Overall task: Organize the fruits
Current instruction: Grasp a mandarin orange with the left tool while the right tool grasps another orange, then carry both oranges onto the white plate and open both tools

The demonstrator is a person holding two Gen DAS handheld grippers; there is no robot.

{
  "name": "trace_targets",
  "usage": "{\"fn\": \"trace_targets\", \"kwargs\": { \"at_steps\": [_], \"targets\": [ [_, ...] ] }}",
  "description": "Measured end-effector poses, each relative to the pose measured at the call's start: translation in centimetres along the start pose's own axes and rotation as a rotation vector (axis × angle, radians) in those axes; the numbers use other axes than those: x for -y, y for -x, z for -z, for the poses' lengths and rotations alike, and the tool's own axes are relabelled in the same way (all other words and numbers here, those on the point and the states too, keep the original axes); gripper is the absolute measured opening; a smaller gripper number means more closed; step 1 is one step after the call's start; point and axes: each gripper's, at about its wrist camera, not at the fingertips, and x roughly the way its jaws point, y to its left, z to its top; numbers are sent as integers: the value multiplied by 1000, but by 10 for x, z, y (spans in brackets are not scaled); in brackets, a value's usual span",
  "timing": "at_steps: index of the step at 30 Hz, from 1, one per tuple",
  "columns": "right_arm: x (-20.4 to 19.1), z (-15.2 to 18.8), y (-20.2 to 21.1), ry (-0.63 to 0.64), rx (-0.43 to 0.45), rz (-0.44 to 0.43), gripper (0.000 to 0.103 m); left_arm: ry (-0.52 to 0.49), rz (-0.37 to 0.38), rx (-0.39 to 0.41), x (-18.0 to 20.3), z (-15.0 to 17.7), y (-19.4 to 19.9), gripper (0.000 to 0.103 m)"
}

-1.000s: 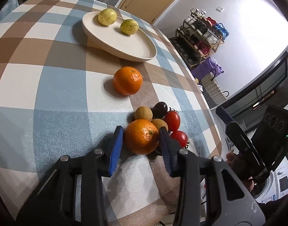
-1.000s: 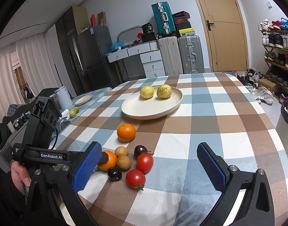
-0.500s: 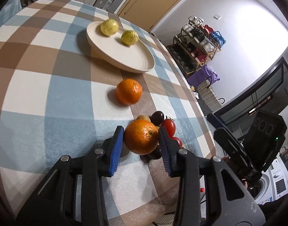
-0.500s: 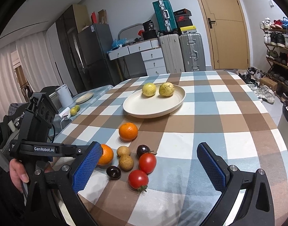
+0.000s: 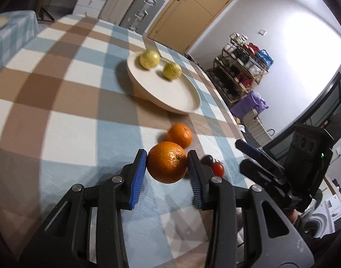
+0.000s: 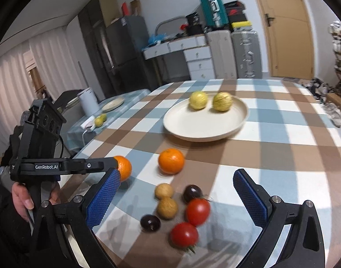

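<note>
Held orange (image 5: 167, 165): up off the checked table (image 5: 59, 102), squeezed between both blue pads.
Left gripper (image 5: 167, 172): tight on the held orange.
Second orange (image 6: 171, 161): on the table, between the plate and the small fruits.
Plate (image 6: 192, 127): two yellow fruits (image 6: 198, 99) sit on it.
Tomatoes (image 6: 197, 208): near the table's edge, beside small brown fruits (image 6: 167, 207) and dark fruits (image 6: 192, 193).
Right gripper (image 6: 177, 197): spread wide, holding nothing, above the small fruits.

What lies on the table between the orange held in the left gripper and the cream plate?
The second orange lies on the checked cloth between the held orange in the left gripper and the plate; otherwise bare. Both views show it.
</note>
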Motion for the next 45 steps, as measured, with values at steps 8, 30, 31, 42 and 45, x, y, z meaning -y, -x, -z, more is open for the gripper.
{"fn": "trace_targets", "kwargs": {
  "at_steps": [8,30,31,42,45],
  "targets": [
    [-3,-23,-63,8,-159,-42,103,-12,-51,32,-17,-7,14,34],
    [-7,-27,-106,50,-291,4,44,2,-63,33,-31,-16,14,34],
    [-7,-27,-106,46,-290,2,44,1,-65,33,-30,-16,14,34],
    [8,-29,-82,-16,-202,-57,43,-25,-84,19,-14,-26,3,35],
    [13,-34,-72,-34,-166,-69,43,-46,-86,17,-6,-35,-3,35]
  ]
}}
